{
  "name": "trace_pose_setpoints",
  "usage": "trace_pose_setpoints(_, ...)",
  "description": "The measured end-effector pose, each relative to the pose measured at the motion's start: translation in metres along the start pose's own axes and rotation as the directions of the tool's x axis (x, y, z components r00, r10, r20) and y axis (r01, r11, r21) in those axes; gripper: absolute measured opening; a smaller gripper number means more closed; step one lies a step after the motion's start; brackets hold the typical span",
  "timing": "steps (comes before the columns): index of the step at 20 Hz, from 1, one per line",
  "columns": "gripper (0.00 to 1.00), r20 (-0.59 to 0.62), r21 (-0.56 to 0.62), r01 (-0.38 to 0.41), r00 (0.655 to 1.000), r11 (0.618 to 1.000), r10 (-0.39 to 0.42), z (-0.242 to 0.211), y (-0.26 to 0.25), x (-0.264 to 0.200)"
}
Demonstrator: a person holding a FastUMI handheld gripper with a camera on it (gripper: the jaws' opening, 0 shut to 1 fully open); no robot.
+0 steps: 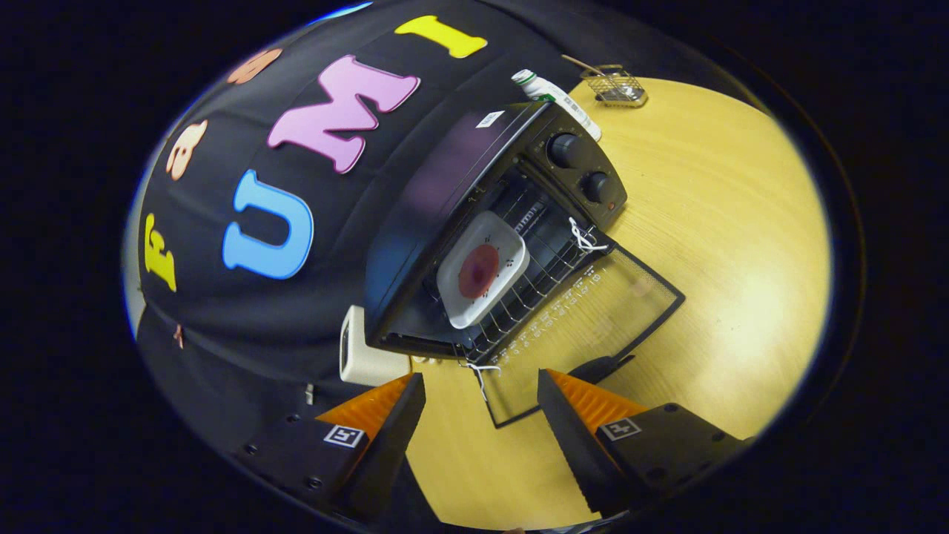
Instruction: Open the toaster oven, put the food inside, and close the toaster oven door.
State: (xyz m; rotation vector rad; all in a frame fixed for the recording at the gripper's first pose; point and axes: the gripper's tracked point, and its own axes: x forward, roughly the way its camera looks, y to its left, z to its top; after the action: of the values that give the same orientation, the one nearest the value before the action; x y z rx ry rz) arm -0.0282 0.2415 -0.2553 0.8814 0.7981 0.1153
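Tongs [482, 415] held apart, nothing between the fingers, hovering over bare wooden worktop [726, 222]. Just ahead of the fingertips: toaster oven door [586, 334], swung fully down and lying flat over the worktop, glass panel see-through with a row of white markings along the hinge edge. Dark door handle [604, 366] at the door's near edge, just beyond the right finger. White string knotted at both hinge corners, one loop [478, 368] near the left finger, another [586, 237] at the far corner. Beyond the door: black toaster oven [437, 200], cavity open, wire rack [534, 282] inside. On the rack, white square plate [483, 268] carrying a round reddish piece of food [478, 271]. Two black knobs [580, 167] on the control panel beside the cavity. Cream-coloured box-like object [363, 356] beside the oven's other side, touching or nearly so. Farther off, behind the oven: white bottle [556, 100] with a green cap lying tilted, and a small wire basket [617, 87] near the worktop's far edge.
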Motion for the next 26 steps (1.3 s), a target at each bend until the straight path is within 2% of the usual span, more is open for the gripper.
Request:
trace_pose_setpoints(2, 0.99, -0.015, -0.140, 0.025, 1.000, 0.990, -0.027, -0.012, -0.013, -0.005)
trace_pose_setpoints(4, 0.99, 0.001, -0.314, 0.058, 0.998, 0.948, -0.061, -0.017, -0.024, -0.012)
trace_pose_setpoints(7, 0.99, 0.041, -0.573, 0.092, 0.996, 0.814, -0.083, -0.024, -0.033, -0.020)
trace_pose_setpoints(9, 0.99, 0.044, -0.671, 0.107, 0.994, 0.734, -0.104, -0.034, -0.047, -0.020)
trace_pose_setpoints(10, 0.99, 0.036, -0.691, 0.109, 0.992, 0.714, -0.117, -0.041, -0.053, -0.023)
trace_pose_setpoints(14, 0.99, -0.021, -0.692, 0.128, 0.980, 0.711, -0.197, -0.066, -0.082, -0.013)
trace_pose_setpoints(16, 0.99, -0.037, -0.702, 0.144, 0.970, 0.697, -0.239, -0.074, -0.095, -0.006)
trace_pose_setpoints(26, 0.99, 0.000, -0.688, 0.282, 0.921, 0.669, -0.389, -0.075, -0.115, 0.048)
